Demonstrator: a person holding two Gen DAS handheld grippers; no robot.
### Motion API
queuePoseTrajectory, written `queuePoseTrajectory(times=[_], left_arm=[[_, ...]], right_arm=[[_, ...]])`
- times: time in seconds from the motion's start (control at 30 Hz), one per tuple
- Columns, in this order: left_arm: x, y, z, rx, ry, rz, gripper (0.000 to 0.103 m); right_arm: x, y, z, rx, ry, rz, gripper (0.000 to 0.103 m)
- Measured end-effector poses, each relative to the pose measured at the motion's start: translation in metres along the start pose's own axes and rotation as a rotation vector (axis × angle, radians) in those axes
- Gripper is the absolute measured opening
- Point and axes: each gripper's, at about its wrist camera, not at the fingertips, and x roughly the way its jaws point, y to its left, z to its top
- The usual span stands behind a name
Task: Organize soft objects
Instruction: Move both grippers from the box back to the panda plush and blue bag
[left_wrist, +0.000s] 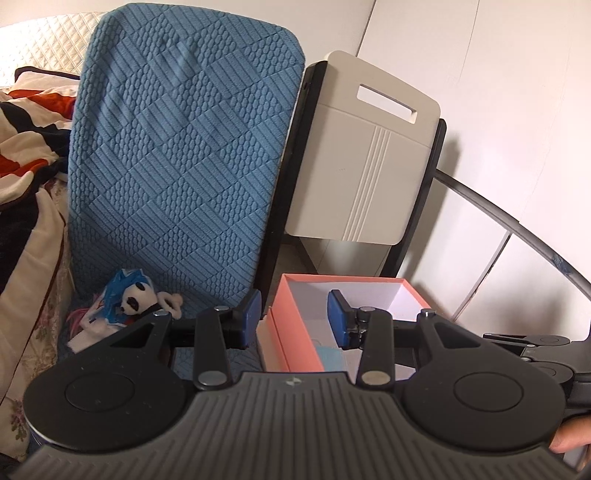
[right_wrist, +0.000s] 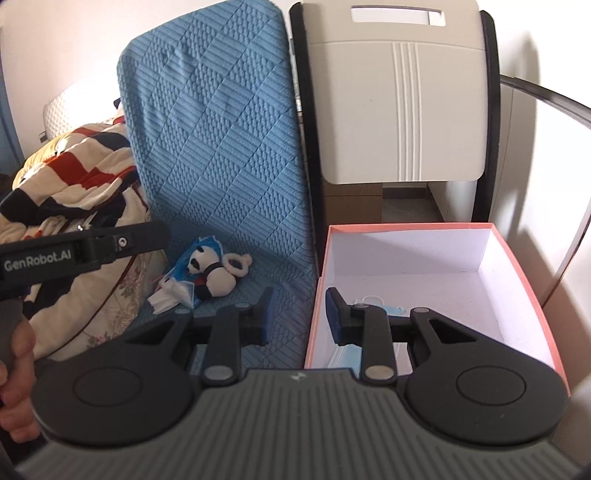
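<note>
Jaws of the left gripper (left_wrist: 293, 319) and right gripper (right_wrist: 297, 315) stand released and empty; steer one left-forward of its jaws to the panda plush (right_wrist: 212, 271) on the blue cushion (right_wrist: 221, 147), grasp mid-body, then transfer into the pink box (right_wrist: 524, 258).

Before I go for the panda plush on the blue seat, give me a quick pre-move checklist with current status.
1. Left gripper empty, fingers apart: ok.
2. Right gripper empty, fingers apart: ok.
3. Panda plush in view, unobstructed on the blue seat cushion: ok.
4. Pink box open, room inside beside the blue face mask: ok.
5. Plush separate from the white-and-blue soft item beside it: not ok, they touch.
6. Either gripper lined up on the plush: not ok, it lies off to the left of both.
</note>
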Motion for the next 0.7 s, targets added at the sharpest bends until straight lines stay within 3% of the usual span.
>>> queuePoseTrajectory(times=[0.27, 0.5, 0.7], left_arm=[[-0.005, 0.030, -0.023, -0.022, -0.004, 0.023, 0.045], [-0.011, 0.048, -0.028, 0.043, -0.031, 0.114, 0.045], [-0.011, 0.073, -0.039, 0.023, -0.020, 0.156, 0.045]], right_arm=[[0.016, 0.028, -0.016, -0.032, 0.029, 0.022, 0.032], [0.035, 0.049, -0.030, -0.038, 0.065, 0.037, 0.032], [0.045, 0.067, -0.039, -0.052, 0.083, 0.044, 0.032]])
